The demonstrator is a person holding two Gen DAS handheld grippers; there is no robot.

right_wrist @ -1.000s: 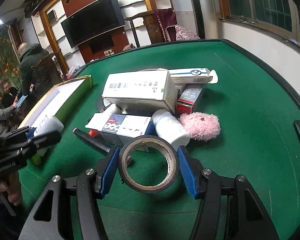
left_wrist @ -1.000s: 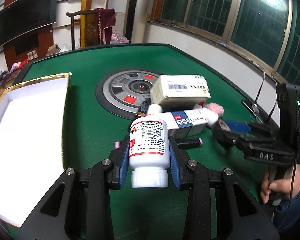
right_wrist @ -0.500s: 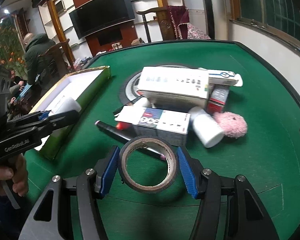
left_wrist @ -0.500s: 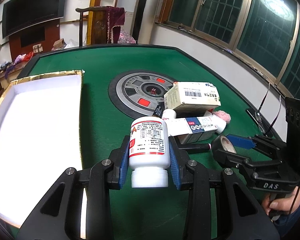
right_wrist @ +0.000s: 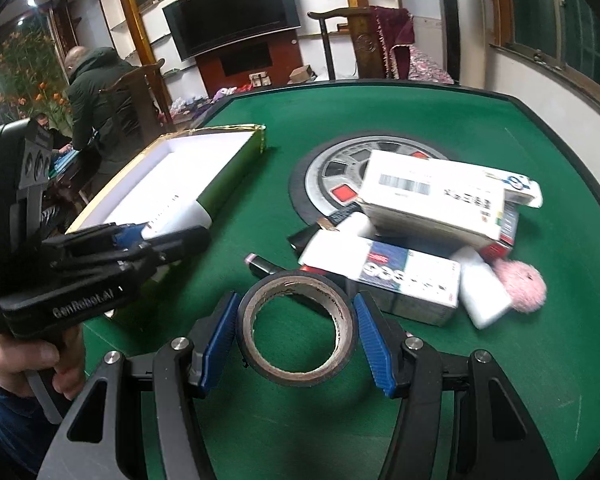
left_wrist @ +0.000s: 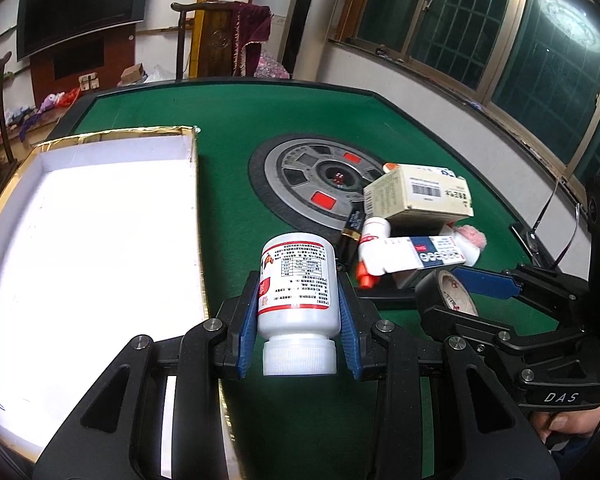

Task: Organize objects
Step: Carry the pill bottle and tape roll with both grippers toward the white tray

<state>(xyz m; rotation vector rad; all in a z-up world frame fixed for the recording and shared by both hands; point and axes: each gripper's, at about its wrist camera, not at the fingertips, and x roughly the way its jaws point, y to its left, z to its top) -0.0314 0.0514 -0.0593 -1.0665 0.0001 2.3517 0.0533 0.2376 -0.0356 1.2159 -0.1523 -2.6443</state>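
White plastic bottle (left_wrist: 298, 280) — glossy, perhaps ribbed-capped

Indoor lamplight; box interior (left_wrist: 92, 240) overexposed; fisheye edges dark, right view blurred.

**Colours on the green table**

The table (left_wrist: 228, 168) is green felt, its centre disc (left_wrist: 316, 178) grey with red squares. Left of the disc, the tray (left_wrist: 100, 240) is white with gold rim. The bottle (left_wrist: 298, 280) is white, red-banded; the tape (right_wrist: 298, 328) black; the puff (right_wrist: 522, 286) pink.

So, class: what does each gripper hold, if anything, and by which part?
The left gripper clamps a white pill bottle by its labelled sides. The right gripper clamps a tape roll across its outer rim.
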